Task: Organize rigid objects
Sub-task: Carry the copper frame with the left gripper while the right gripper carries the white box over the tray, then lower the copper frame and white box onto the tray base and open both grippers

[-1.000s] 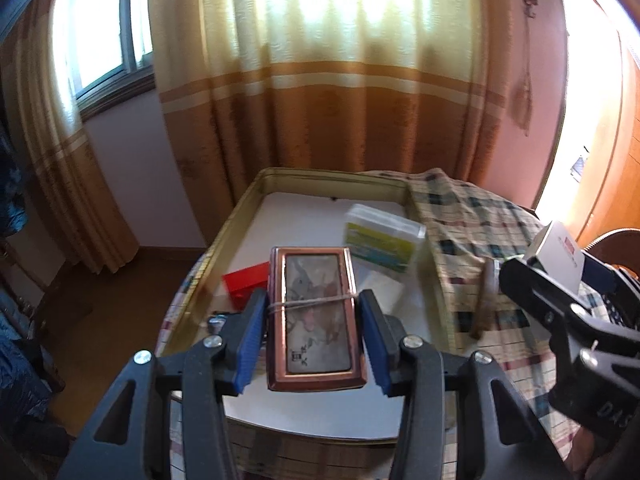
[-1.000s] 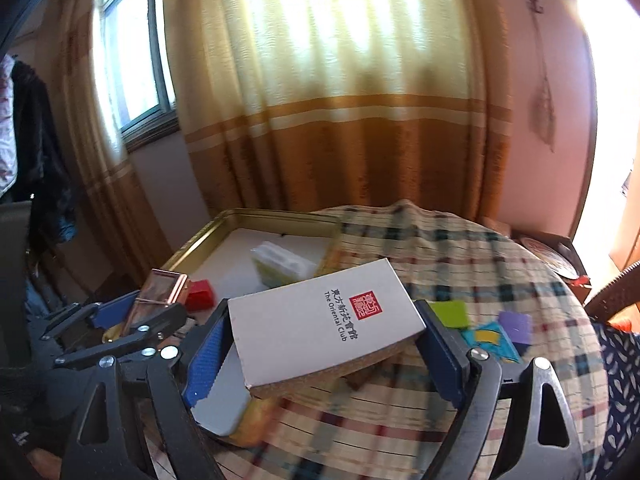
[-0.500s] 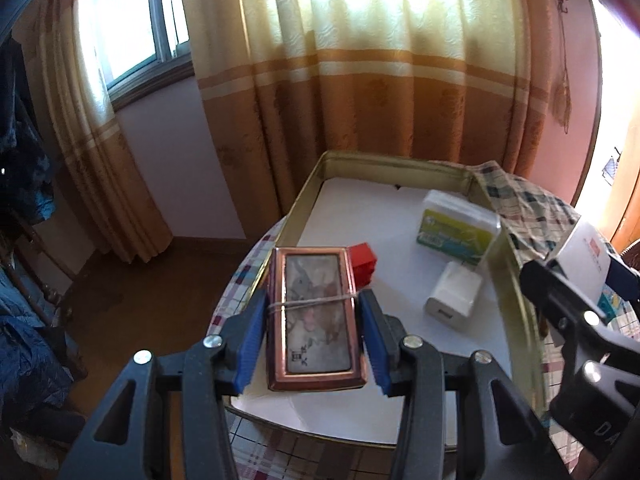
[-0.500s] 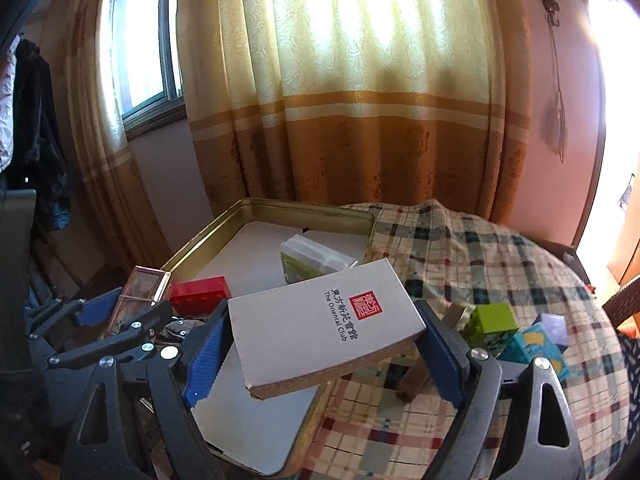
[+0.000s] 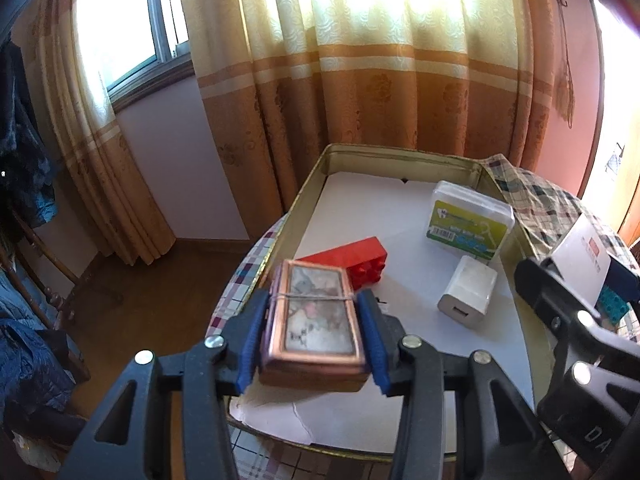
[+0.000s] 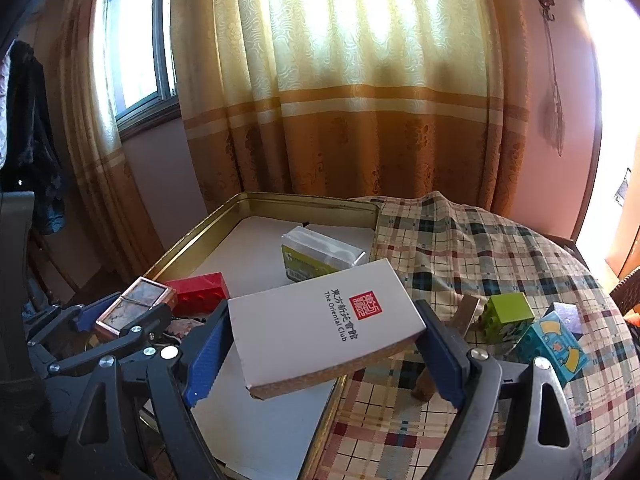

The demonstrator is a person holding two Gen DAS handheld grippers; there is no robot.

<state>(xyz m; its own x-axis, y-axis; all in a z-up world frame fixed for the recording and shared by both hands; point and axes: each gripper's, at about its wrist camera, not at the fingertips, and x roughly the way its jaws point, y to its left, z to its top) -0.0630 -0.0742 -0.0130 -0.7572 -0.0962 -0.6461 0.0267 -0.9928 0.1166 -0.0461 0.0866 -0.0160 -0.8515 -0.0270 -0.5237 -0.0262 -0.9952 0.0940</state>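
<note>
Both grippers have shifted toward the gold tin tray point(image 5: 308, 184) since a second ago, so the tray now fills more of each view and the plaid tablecloth point(image 6: 480, 248) has slid to the right. The left gripper point(image 5: 314, 336) is clamped on a copper-framed box point(image 5: 316, 316) with a mottled, marbled lid (a thin band crosses its middle), held just above the tray's near left corner. The right gripper point(image 6: 324, 344) is clamped on a white card box point(image 6: 320, 316) bearing a red seal and "The Oriental Club", over the tray's right rim. Inside the tray lie a red brick point(image 5: 356, 258), a white charger point(image 5: 468, 292) and a clear floss-pick box point(image 5: 468, 220). Green and blue toy blocks point(image 6: 532, 328) sit on the cloth.
</note>
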